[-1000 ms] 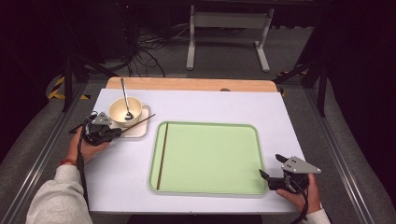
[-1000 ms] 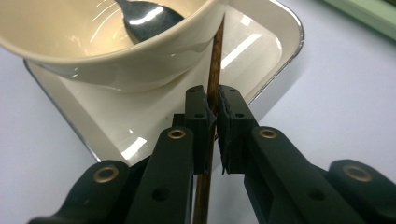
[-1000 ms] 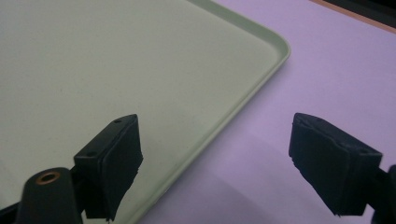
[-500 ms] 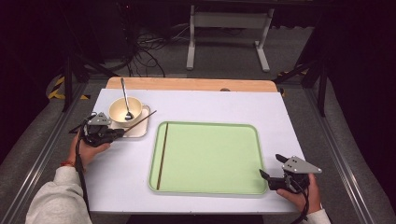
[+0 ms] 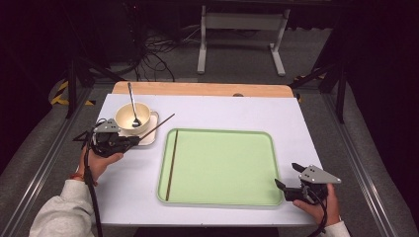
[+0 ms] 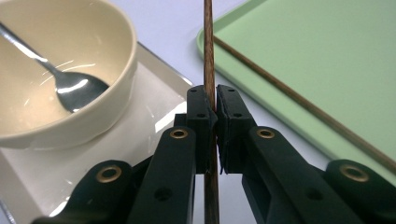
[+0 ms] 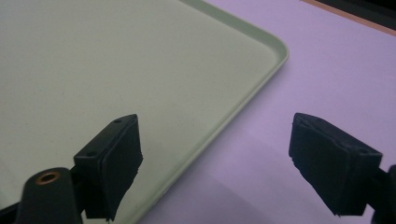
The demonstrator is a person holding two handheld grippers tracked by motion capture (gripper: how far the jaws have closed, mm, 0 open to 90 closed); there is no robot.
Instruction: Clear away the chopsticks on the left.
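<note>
My left gripper is shut on a brown wooden chopstick, which juts up and to the right over the corner of the white square plate. A second chopstick lies along the left side of the green tray. A cream bowl with a metal spoon in it stands on the plate. At the tray's near right corner my right gripper hangs open and holds nothing.
The white mat covers a wooden table. Metal rails run along both sides of the table, and a white stand and cables sit on the floor beyond it.
My left gripper has lifted a little and drawn back toward the left with the chopstick in it. The right gripper has not moved.
</note>
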